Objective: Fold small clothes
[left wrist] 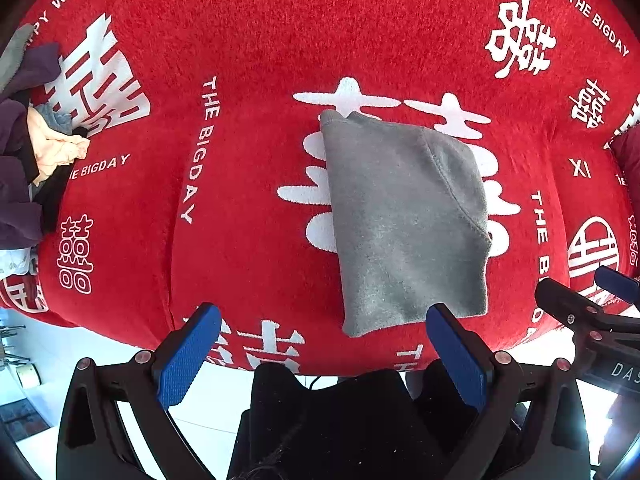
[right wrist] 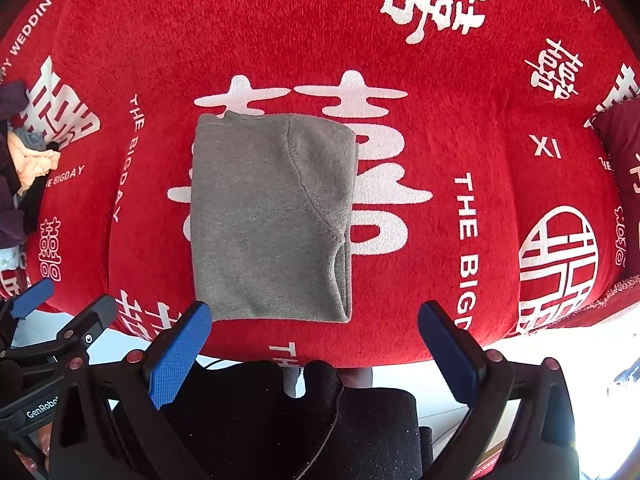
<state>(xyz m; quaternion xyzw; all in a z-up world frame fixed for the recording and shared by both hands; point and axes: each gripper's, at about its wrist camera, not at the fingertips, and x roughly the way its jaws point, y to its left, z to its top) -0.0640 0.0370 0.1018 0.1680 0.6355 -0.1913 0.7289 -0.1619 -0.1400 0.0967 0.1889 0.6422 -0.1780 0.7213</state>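
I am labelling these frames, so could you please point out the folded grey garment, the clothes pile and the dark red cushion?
folded grey garment [right wrist: 264,216]: right wrist view, middle.
clothes pile [left wrist: 24,152]: left wrist view, purple cloth.
dark red cushion [right wrist: 620,152]: right wrist view, face.

One folded grey garment [left wrist: 404,220] lies on one red cover [left wrist: 248,200] printed with white characters. One heap of unfolded clothes [left wrist: 28,152] sits at the cover's left edge; how many pieces it holds cannot be told, though purple, cream, blue and black cloth show. One dark red cushion [right wrist: 620,148] rests at the right edge. Two grippers appear, the left gripper [left wrist: 320,344] and the right gripper [right wrist: 316,340], each with two blue-padded fingers spread apart.
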